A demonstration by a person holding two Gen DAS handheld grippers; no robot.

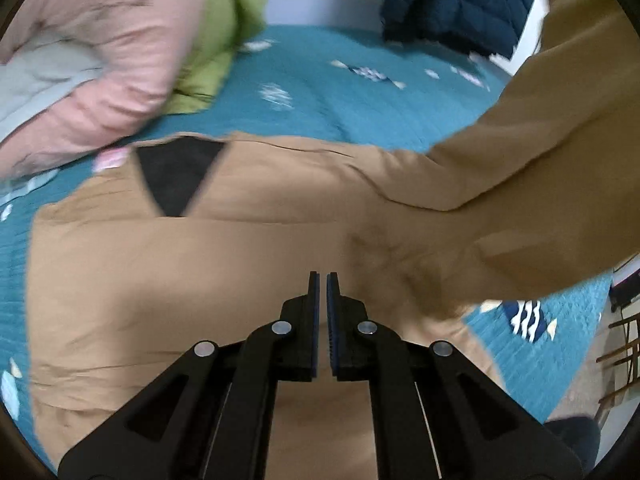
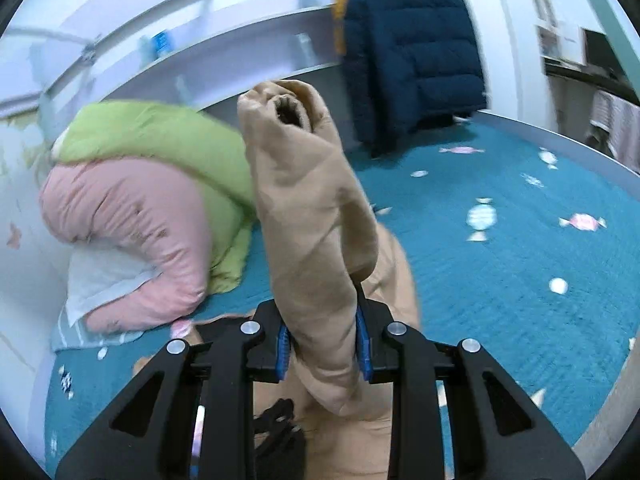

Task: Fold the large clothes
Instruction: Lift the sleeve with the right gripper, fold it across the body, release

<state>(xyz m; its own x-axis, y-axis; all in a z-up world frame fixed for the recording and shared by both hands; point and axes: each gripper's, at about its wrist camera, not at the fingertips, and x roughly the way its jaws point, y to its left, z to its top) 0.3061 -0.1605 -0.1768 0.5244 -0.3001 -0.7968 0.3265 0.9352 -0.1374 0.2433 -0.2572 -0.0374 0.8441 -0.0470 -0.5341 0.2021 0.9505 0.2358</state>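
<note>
A large tan garment (image 1: 224,264) lies spread on the teal bedspread (image 1: 312,92), with a black lining triangle (image 1: 176,176) showing at its neck. One tan sleeve (image 1: 560,128) rises up to the right. My left gripper (image 1: 323,280) hovers over the garment's middle, jaws shut with nothing between them. My right gripper (image 2: 322,320) is shut on the tan sleeve (image 2: 308,216), which stands up out of the jaws with its open cuff (image 2: 286,110) at the top.
A pink and green bedding pile (image 2: 152,208) sits at the left of the bed (image 2: 520,264). A navy puffer jacket (image 2: 412,60) stands at the back, also in the left wrist view (image 1: 460,4). A white headboard shelf (image 2: 200,52) runs behind.
</note>
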